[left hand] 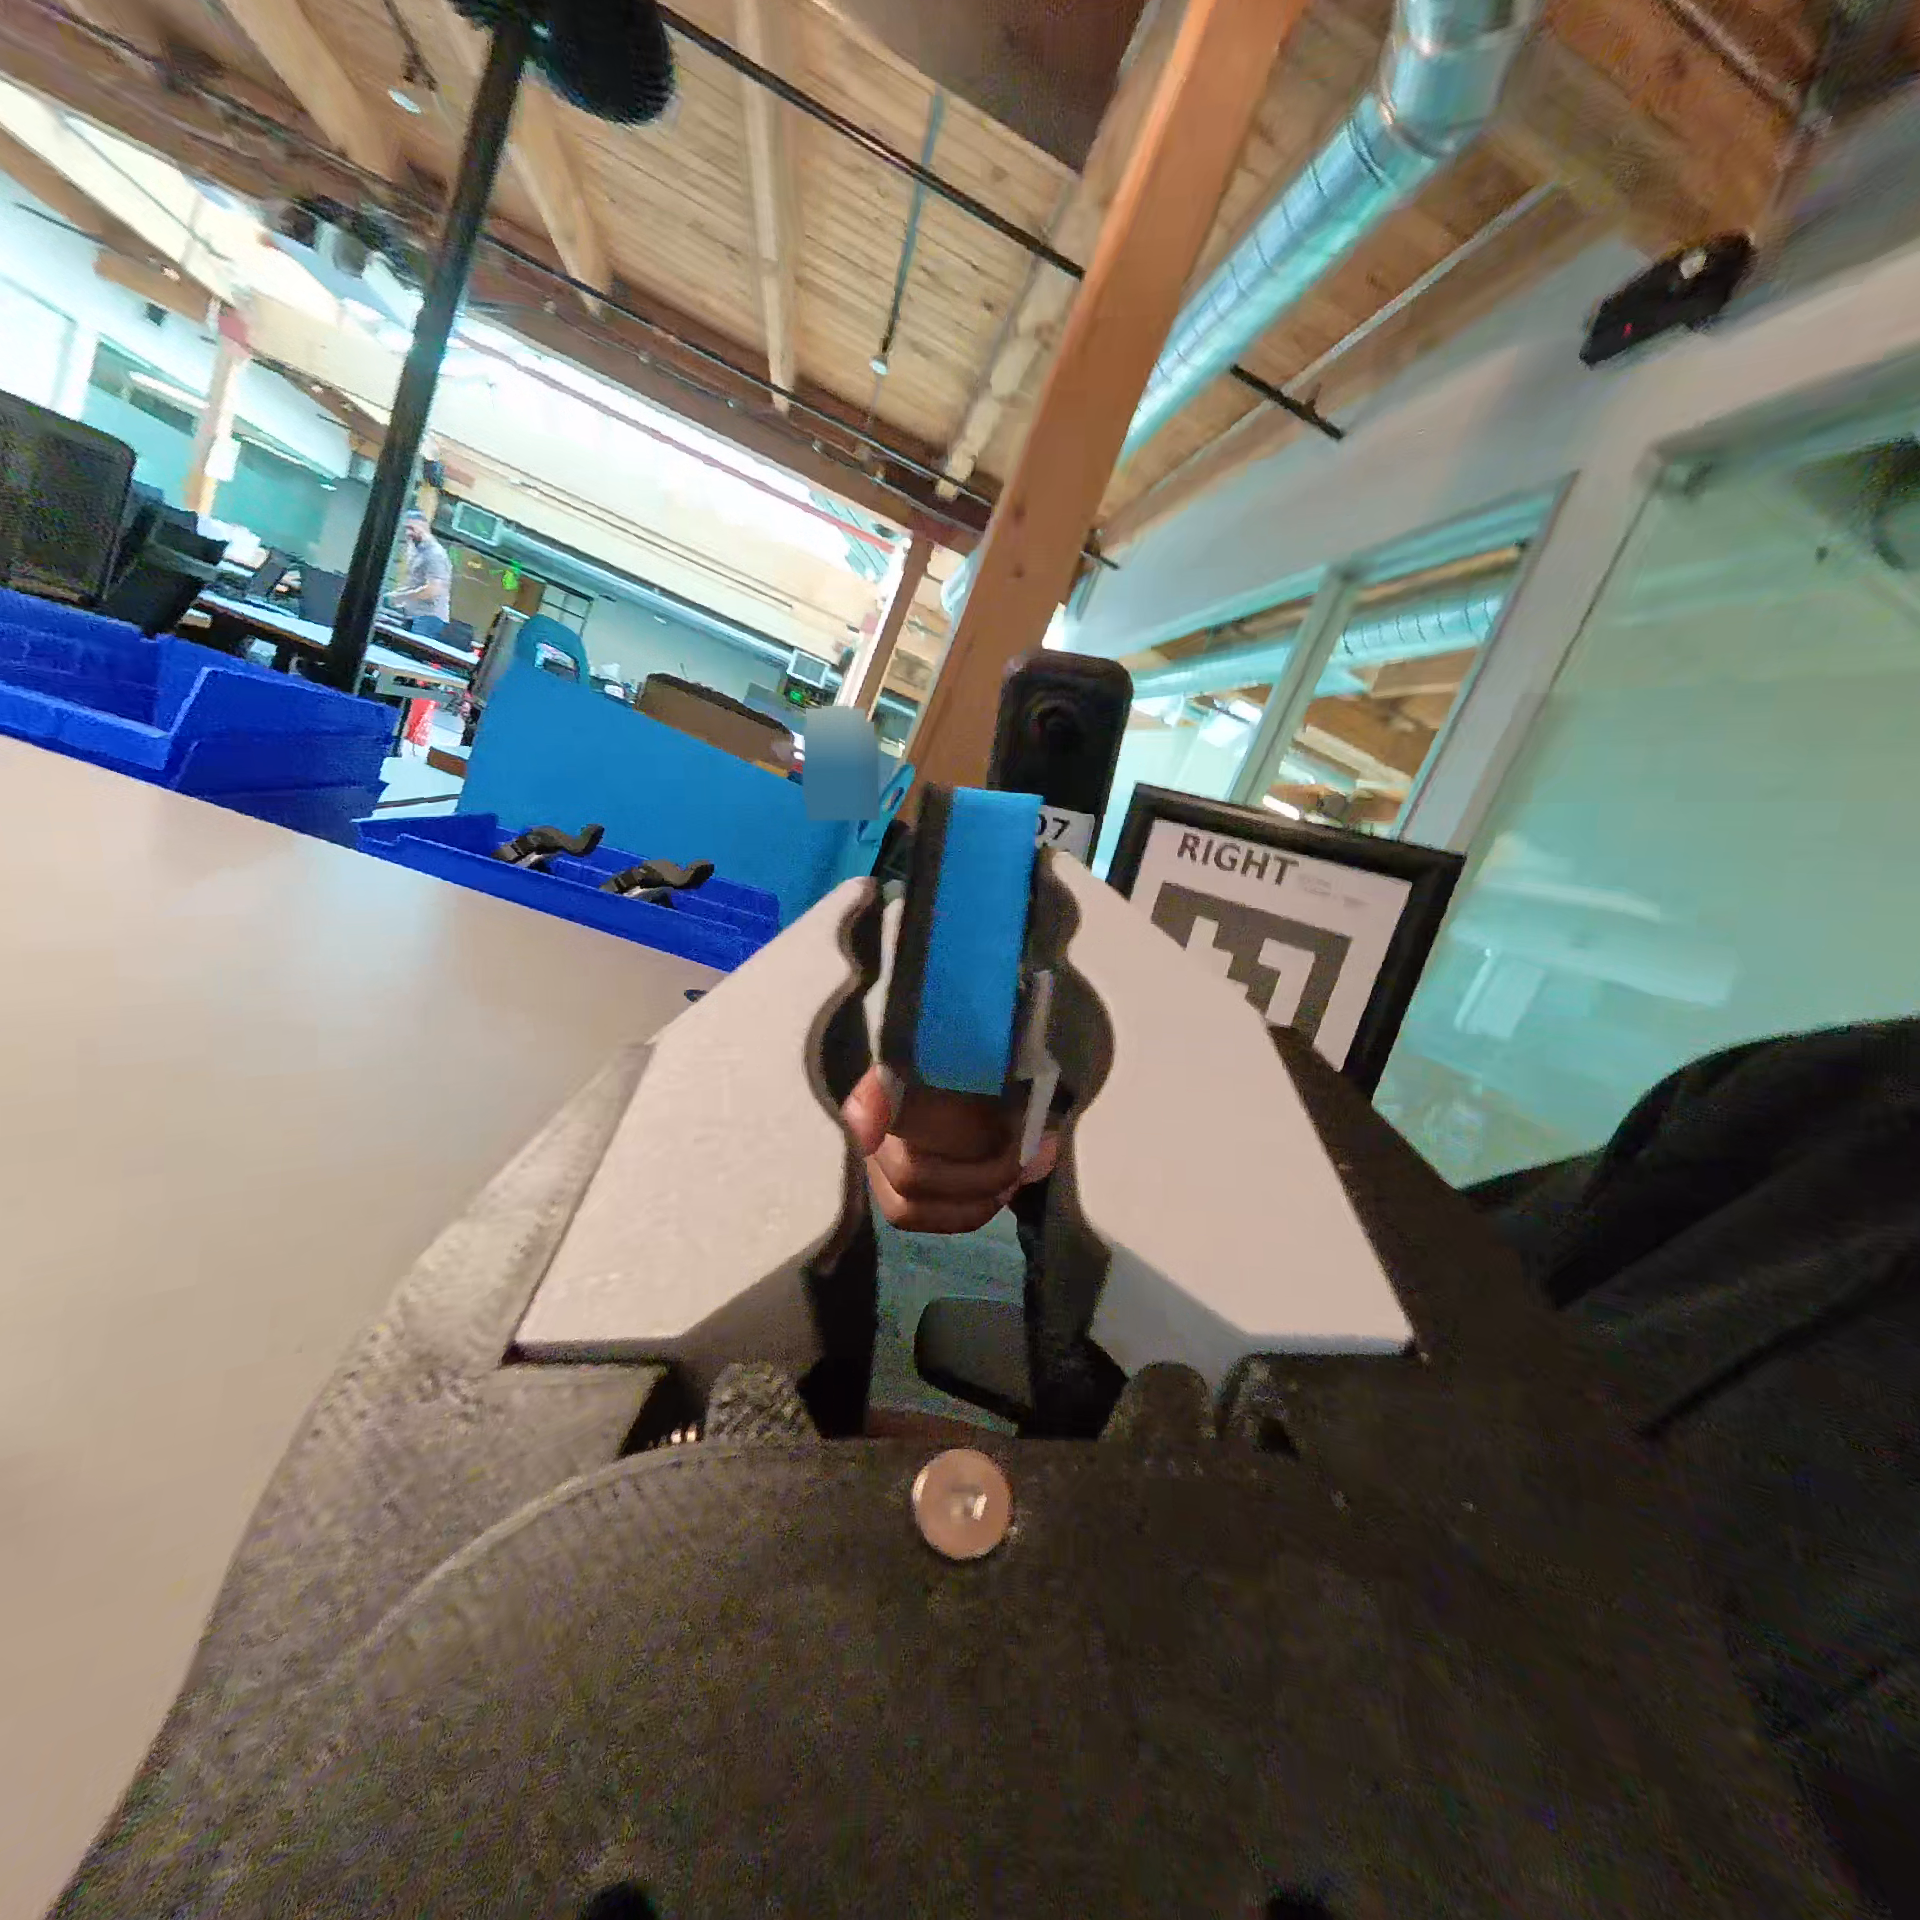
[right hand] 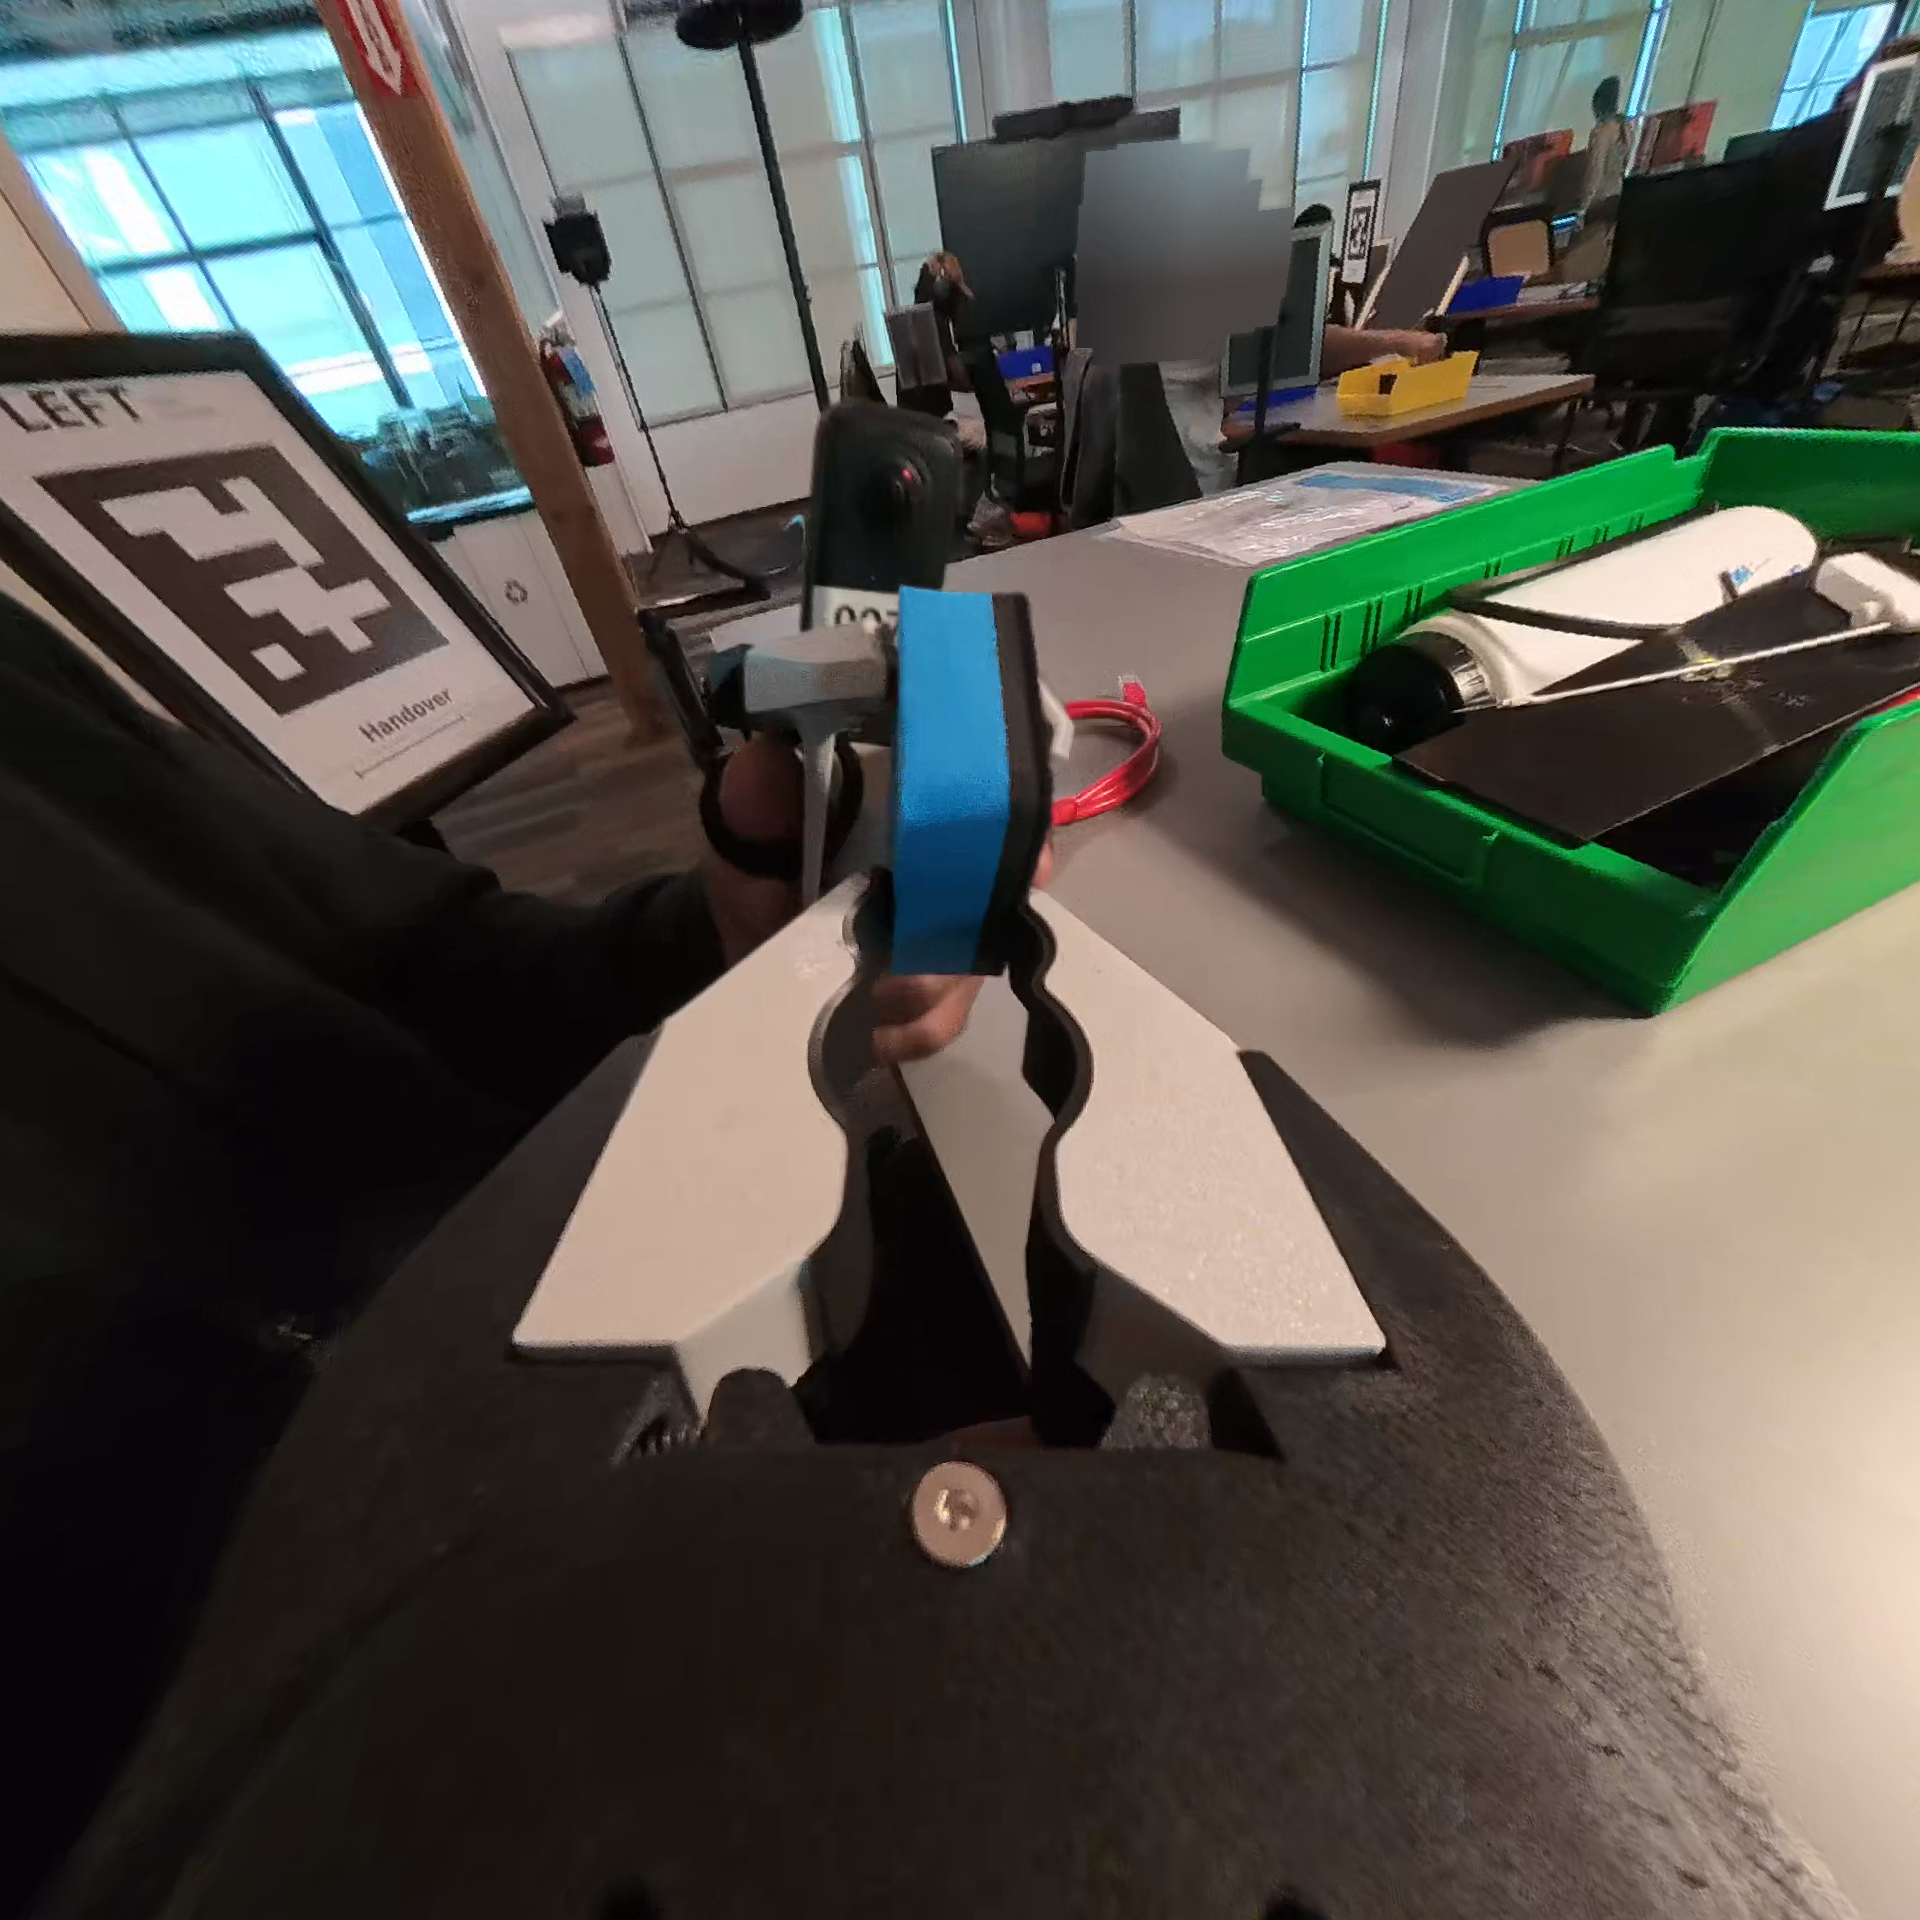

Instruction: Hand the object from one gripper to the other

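blue-and-black foam block (left hand: 971,951) pinched between fingertips of both left hand-held gripper (left hand: 961,894) and right hand-held gripper (right hand: 951,914)

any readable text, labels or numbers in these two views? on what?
Not quoting the writing; these things bear it:
Framed card, left wrist view: bold heading, legible.
Second framed card, right wrist view: heading and caption, legible.
White sticker on black camera: digits, partly hidden.
Red sign on post: cut off.
White roll: print too small.
Blue block: none.
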